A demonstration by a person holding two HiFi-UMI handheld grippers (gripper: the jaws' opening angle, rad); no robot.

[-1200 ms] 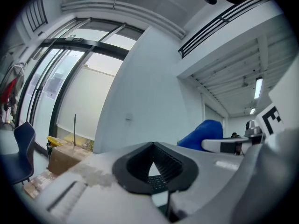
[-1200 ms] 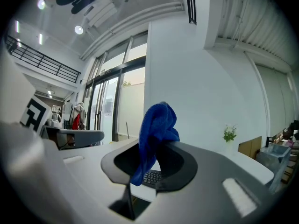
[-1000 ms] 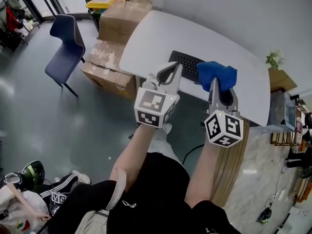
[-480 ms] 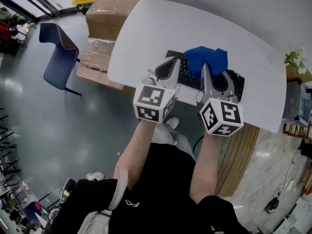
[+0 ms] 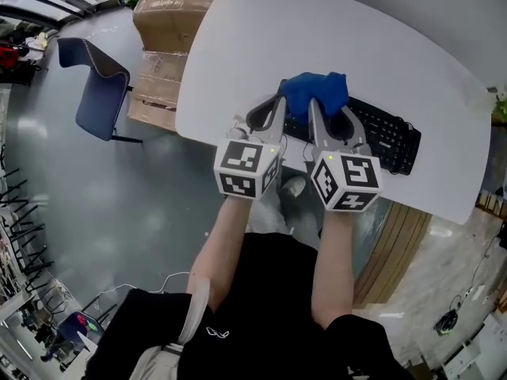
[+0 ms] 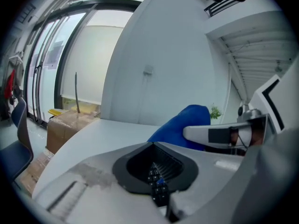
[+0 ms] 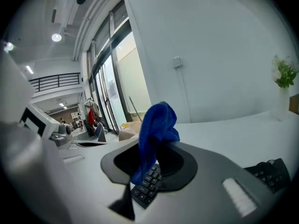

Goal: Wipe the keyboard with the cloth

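Note:
A black keyboard (image 5: 382, 138) lies on the white table (image 5: 261, 38) near its front edge. My right gripper (image 5: 314, 104) is shut on a bunched blue cloth (image 5: 317, 92), which rests over the keyboard's left end. In the right gripper view the cloth (image 7: 156, 125) hangs from the jaws above the keys (image 7: 145, 186). My left gripper (image 5: 280, 102) is shut on nothing, just left of the cloth. In the left gripper view, keys (image 6: 156, 178) show through the gap between its jaws, and the cloth (image 6: 182, 125) sits to the right.
Cardboard boxes (image 5: 168, 14) stand on the floor beyond the table's left end, with a blue chair (image 5: 99, 85) further left. A small plant (image 7: 285, 73) stands at the table's far right. The table's front edge runs just under both grippers.
The right gripper has carried the cloth from the keyboard's right part to its left end. The left gripper stayed close beside it.

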